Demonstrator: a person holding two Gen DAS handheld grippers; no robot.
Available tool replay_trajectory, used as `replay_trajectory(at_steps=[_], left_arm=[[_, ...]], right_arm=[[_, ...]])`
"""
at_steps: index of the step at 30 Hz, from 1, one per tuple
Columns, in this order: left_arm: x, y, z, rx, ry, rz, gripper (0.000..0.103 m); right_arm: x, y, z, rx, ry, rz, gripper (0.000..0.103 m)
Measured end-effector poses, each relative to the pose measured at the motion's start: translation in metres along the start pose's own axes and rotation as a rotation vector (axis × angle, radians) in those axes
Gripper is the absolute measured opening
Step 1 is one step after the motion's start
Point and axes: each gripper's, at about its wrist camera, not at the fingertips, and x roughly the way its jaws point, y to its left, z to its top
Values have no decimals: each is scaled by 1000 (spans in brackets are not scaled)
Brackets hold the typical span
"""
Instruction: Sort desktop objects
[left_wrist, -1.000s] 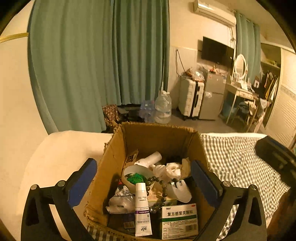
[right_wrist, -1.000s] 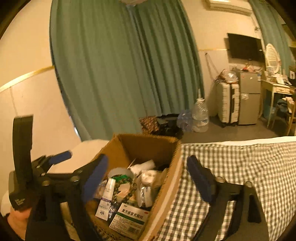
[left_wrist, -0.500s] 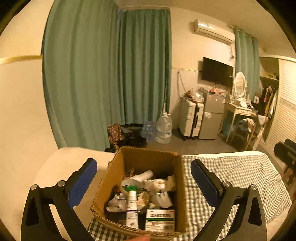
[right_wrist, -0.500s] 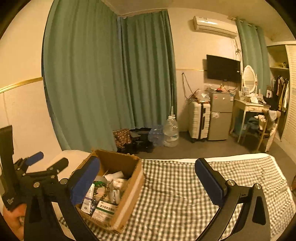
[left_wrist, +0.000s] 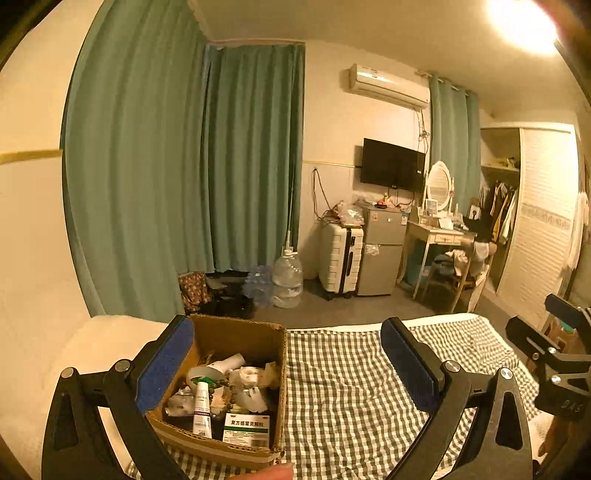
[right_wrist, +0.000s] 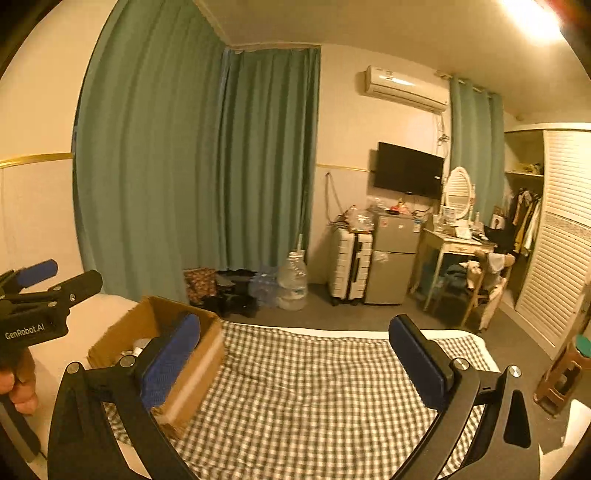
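Open cardboard box (left_wrist: 225, 387) at lower left of frame on checked cloth (left_wrist: 351, 398), holding white tube (left_wrist: 202, 406), green-white medicine carton (left_wrist: 246, 428), bead string (left_wrist: 218, 386), left gripper (left_wrist: 288, 365) and right gripper (right_wrist: 295, 363) spread wide, grasping nothing, water jug (left_wrist: 288, 277) on floor beyond.

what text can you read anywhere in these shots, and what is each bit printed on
"GenRobot.AI" – white lettering on the black body of the left tongs, seen from the right wrist view.
"复方感冒灵颗粒" – on the green and white medicine box in the cardboard box.
White tube in the same box: print too small to read.
Markings on the right tongs body: blurred, unreadable.
Air conditioner logo: too small to read.
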Motion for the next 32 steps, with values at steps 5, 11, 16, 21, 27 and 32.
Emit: replay_trajectory(at_steps=[5, 11, 16, 21, 27, 32], left_arm=[[7, -29, -10, -8, 38, -2, 103], [28, -54, -32, 38, 54, -17, 103], [53, -58, -54, 60, 97, -21, 103], [77, -60, -76, 87, 155, -29, 103], [89, -55, -90, 63, 196, -40, 103], [92, -54, -94, 57, 212, -37, 103]], right_arm=[[1, -27, -13, 53, 27, 14, 102], [10, -55, -36, 74, 40, 10, 102], [33, -73, -56, 114, 70, -11, 103], [52, -76, -69, 167, 123, -21, 102], [62, -66, -78, 134, 133, -11, 102], [73, -60, -88, 132, 181, 5, 102]])
